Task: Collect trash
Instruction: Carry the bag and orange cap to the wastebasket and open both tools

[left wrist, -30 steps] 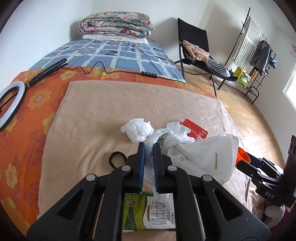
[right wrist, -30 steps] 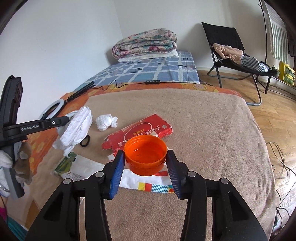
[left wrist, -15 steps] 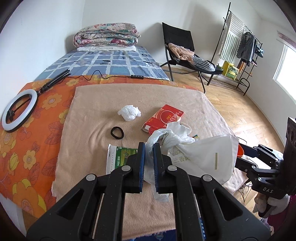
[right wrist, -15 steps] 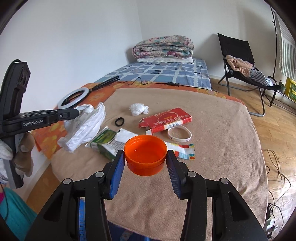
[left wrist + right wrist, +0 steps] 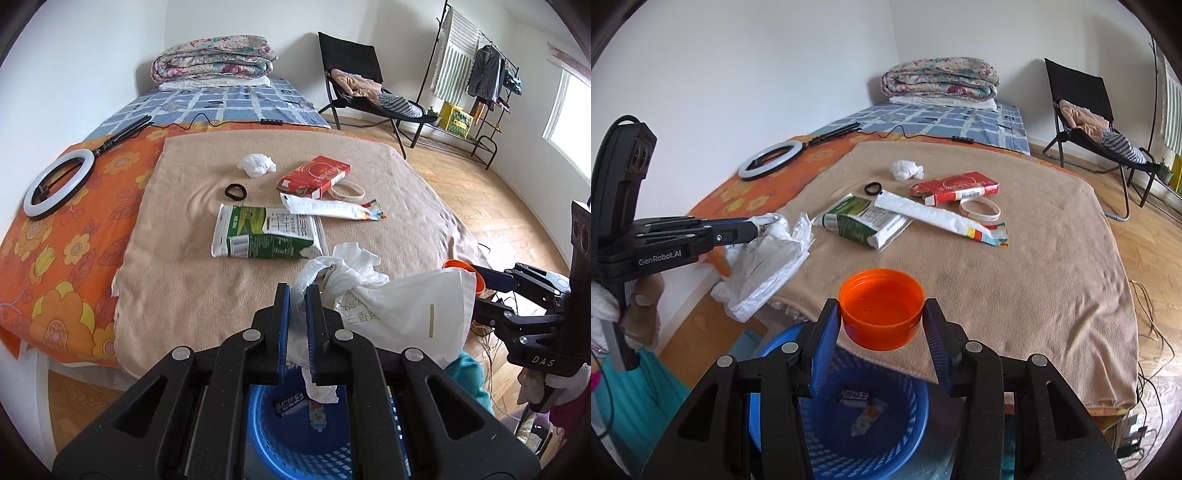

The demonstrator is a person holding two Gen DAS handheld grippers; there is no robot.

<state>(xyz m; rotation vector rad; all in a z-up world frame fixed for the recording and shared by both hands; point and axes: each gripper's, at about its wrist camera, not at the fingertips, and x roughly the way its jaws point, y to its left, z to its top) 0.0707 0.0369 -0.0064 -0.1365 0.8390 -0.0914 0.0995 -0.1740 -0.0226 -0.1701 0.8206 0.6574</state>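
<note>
Here, the left hand-held gripper [image 5: 298, 295] was clenched on a crumpled white plastic bag [image 5: 391, 299], thin and crinkled, which hung above a blue perforated plastic basket [image 5: 916, 421] on the floor at the foot of the bed. The right hand-held gripper [image 5: 882, 314] clasped a round, smooth orange plastic lid [image 5: 881, 308] between its ribbed blue pads, over the basket's far rim. Two small wrappers [image 5: 862, 406] lay inside the basket. On the bed's fuzzy beige blanket [image 5: 1034, 266] were a flattened green-and-white milk carton [image 5: 258, 236], a long white tube-shaped wrapper [image 5: 328, 210], a red cardboard box [image 5: 317, 175], a pale rubber band [image 5: 349, 191], a black hair tie [image 5: 235, 192] and a wad of white tissue [image 5: 256, 165]. Compared with half a second earlier, both grippers had drawn back from the bed; the basket, then only a sliver, now filled the bottom of both views.
</note>
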